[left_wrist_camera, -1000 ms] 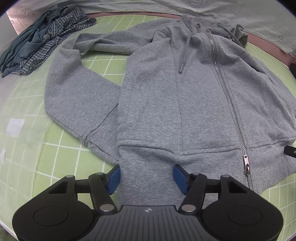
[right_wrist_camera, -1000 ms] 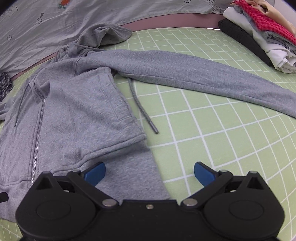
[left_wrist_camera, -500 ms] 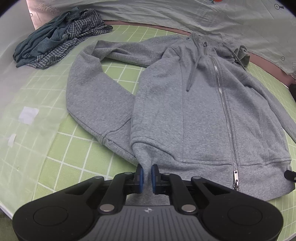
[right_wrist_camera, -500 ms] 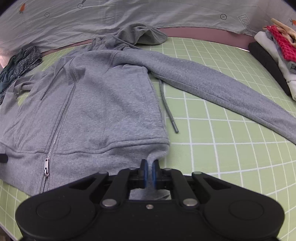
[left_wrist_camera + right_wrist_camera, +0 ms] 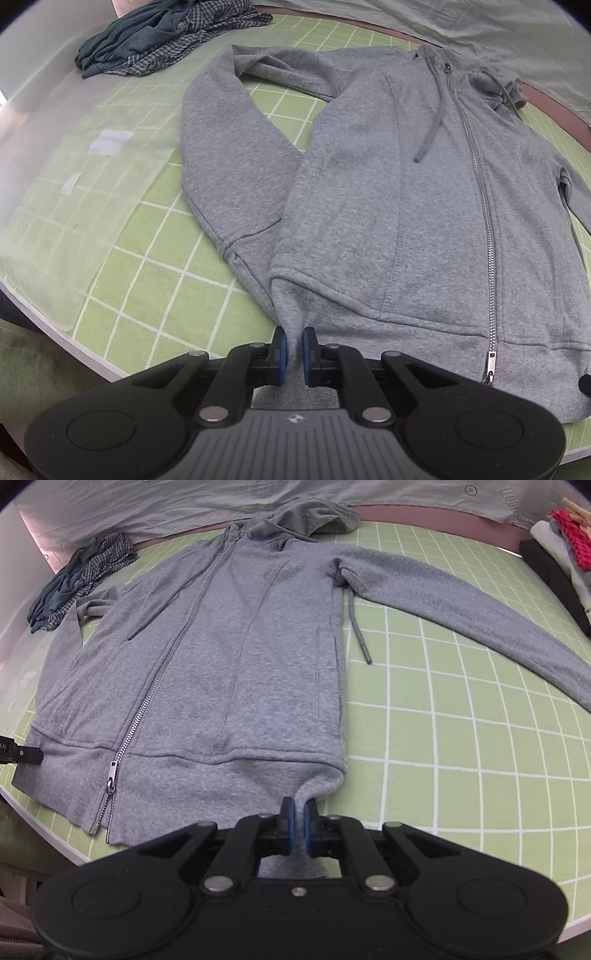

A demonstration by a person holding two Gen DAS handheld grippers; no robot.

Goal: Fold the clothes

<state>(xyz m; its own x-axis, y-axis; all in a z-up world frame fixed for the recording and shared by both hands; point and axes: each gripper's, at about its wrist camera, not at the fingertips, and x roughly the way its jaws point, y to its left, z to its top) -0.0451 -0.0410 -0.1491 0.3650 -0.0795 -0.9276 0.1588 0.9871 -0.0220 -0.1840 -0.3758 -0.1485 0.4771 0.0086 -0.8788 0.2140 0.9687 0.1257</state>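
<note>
At the hem corners, we pinch the grey hoodie (image 5: pixel 388 206) with left gripper (image 5: pixel 293 347) and right gripper (image 5: pixel 298 821); thick fleece (soft, floppy) should drape heavily.

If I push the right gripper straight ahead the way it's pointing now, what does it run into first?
The grey hoodie itself: the right gripper is shut on the hem corner, so going forward and down would bunch the hem and body panel onto the green mat. Depth is hard to judge.

A hoodie (image 5: pixel 229 672) lies spread on the gridded mat (image 5: pixel 461 760) at frame centre, a crumpled heap of clothes (image 5: pixel 79 581) at upper left, stacked clothes (image 5: pixel 561 557) at upper right.
</note>
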